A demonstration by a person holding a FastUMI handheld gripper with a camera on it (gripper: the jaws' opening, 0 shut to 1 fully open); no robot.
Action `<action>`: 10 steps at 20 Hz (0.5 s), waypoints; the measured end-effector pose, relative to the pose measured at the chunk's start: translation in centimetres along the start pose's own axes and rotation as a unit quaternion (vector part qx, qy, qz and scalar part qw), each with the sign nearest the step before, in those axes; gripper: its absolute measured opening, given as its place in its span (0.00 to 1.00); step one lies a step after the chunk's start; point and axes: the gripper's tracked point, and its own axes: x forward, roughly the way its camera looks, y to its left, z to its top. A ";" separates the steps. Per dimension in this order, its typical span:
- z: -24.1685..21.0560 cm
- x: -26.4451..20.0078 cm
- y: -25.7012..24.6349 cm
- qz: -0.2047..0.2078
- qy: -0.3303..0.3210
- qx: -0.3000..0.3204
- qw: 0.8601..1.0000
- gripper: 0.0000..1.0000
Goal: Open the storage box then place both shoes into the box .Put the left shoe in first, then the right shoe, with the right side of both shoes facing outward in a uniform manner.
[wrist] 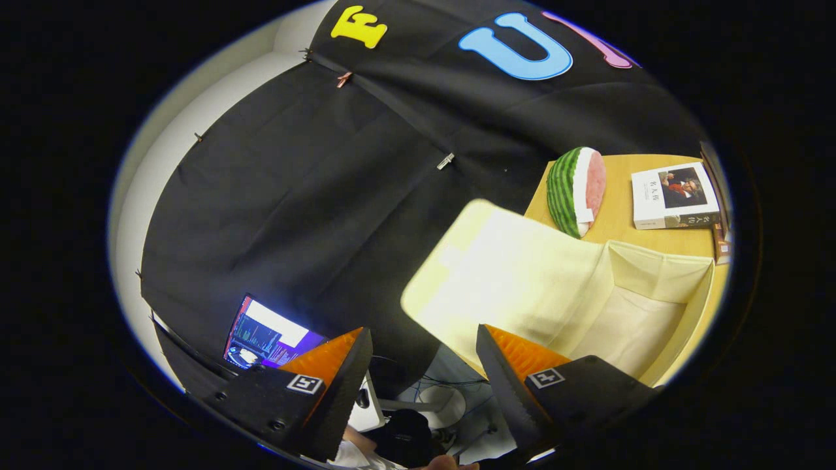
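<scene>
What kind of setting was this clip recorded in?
Probably a staged recording booth: black cloth wall, wooden table with props, namely an open cream storage box, toy watermelon slice and book. The tongs are open, holding nothing.

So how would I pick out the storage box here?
Start at the wooden table against the black booth wall. The storage box sits on it, nearer the open fingers than the watermelon slice and the book. It is the pale cream fabric bin, its lid flipped open.

Book, cover and spine: title 名人传. Gripper, fingers spread with nothing between them: one square coded marker per finger.
</scene>
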 end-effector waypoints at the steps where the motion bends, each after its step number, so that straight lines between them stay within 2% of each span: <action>1: 0.4 -0.8 -0.6 -0.006 -0.006 0.002 1.000 0.97; 5: 2.5 -6.0 -2.0 -0.033 -0.055 0.016 0.998 0.97; 6: 3.0 -7.7 -3.1 -0.051 -0.073 0.009 0.996 0.97; 8: 4.1 -11.8 -6.4 -0.115 -0.109 -0.028 0.987 0.97; 10: 5.1 -16.1 -10.3 -0.188 -0.138 -0.073 0.970 0.97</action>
